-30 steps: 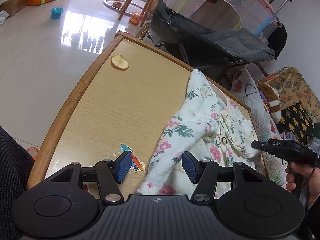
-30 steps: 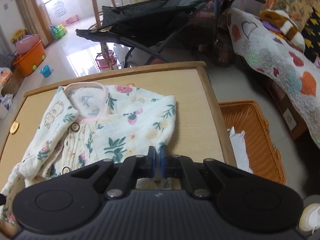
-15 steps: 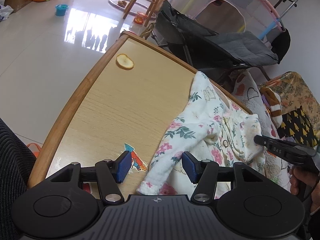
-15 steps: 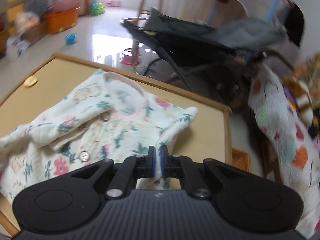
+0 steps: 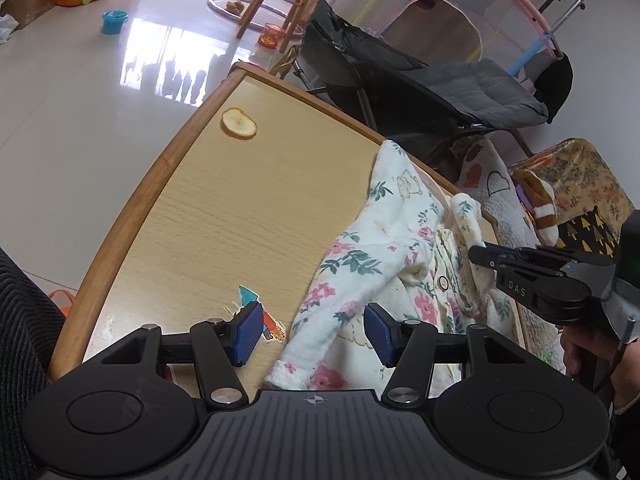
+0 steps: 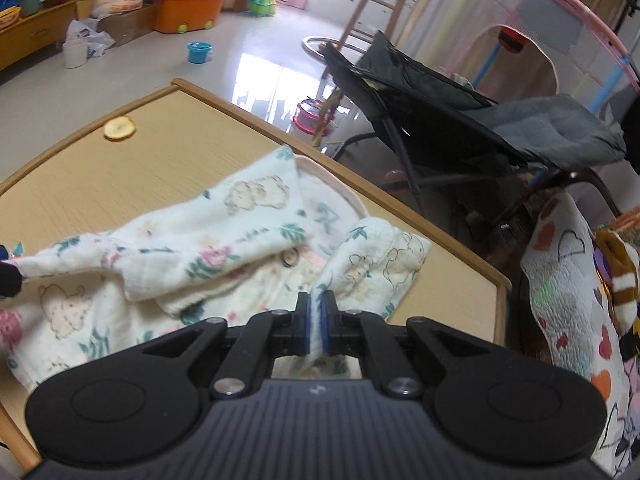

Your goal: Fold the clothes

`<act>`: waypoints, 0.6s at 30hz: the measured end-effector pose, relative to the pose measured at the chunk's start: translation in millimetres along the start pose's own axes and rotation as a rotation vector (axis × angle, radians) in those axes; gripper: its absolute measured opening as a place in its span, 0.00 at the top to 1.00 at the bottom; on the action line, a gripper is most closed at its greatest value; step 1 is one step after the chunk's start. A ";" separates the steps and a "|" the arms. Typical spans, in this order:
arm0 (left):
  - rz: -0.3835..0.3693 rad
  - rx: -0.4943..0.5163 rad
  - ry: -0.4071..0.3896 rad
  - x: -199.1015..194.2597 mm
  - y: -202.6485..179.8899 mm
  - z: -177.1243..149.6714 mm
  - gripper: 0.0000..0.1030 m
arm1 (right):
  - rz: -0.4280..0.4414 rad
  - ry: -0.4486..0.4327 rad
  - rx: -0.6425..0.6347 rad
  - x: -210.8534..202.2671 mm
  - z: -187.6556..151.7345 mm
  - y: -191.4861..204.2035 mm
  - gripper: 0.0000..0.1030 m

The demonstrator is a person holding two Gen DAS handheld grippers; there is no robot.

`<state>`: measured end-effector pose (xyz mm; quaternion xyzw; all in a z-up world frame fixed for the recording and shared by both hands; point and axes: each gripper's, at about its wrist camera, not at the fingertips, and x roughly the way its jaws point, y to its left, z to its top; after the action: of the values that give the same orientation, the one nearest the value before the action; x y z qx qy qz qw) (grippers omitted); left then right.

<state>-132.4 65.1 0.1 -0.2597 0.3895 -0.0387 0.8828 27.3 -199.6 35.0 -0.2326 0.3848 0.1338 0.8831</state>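
Observation:
A white floral baby top (image 5: 380, 248) with buttons and a pink-edged collar lies crumpled on the right half of the wooden table (image 5: 240, 208). My left gripper (image 5: 314, 334) stands open low over the near edge. The top's sleeve cuff (image 5: 296, 364) lies loose between its blue pads (image 5: 248, 332). My right gripper (image 6: 316, 320) is shut on a fold of the top (image 6: 200, 248), lifting one side flap over the button front. In the left wrist view, the right gripper (image 5: 480, 256) comes in from the right, pinching that fabric.
A round yellow slice (image 5: 239, 123) lies near the table's far left corner, and a cartoon sticker (image 5: 268, 320) is by my left pad. A black stroller (image 6: 440, 120) stands beyond the far edge. A heart-print quilt (image 6: 560, 280) hangs at the right.
My right gripper has rolled and carried the pinched flap of the top leftward across the garment. The left gripper has stayed put and open.

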 end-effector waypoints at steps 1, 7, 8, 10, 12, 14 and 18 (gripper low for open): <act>0.000 0.000 0.000 0.0 0.1 -0.1 0.44 | 0.004 0.001 -0.006 0.0 0.3 2.5 0.95; 0.001 -0.003 0.005 0.6 0.5 -0.9 0.44 | 0.018 0.024 -0.064 8.6 -5.8 17.8 0.94; 0.001 -0.003 0.006 0.8 0.5 -0.8 0.44 | 0.019 0.028 -0.077 10.9 -7.5 20.3 0.94; 0.001 -0.001 0.007 0.9 0.2 -0.9 0.44 | 0.025 0.032 -0.102 14.7 -10.2 24.9 0.94; 0.000 0.001 0.006 0.5 0.0 -1.2 0.44 | 0.024 0.028 -0.112 15.7 -11.8 26.8 0.94; 0.001 0.002 0.008 0.9 -0.1 -1.2 0.44 | 0.026 0.025 -0.106 15.5 -11.9 27.0 0.92; 0.004 0.006 0.012 1.7 -0.6 -1.3 0.44 | 0.033 0.027 -0.095 15.1 -11.5 25.5 0.92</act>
<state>-132.1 63.6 -1.5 -0.2560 0.3954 -0.0398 0.8812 19.7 -182.8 9.1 -0.2695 0.3939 0.1632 0.8635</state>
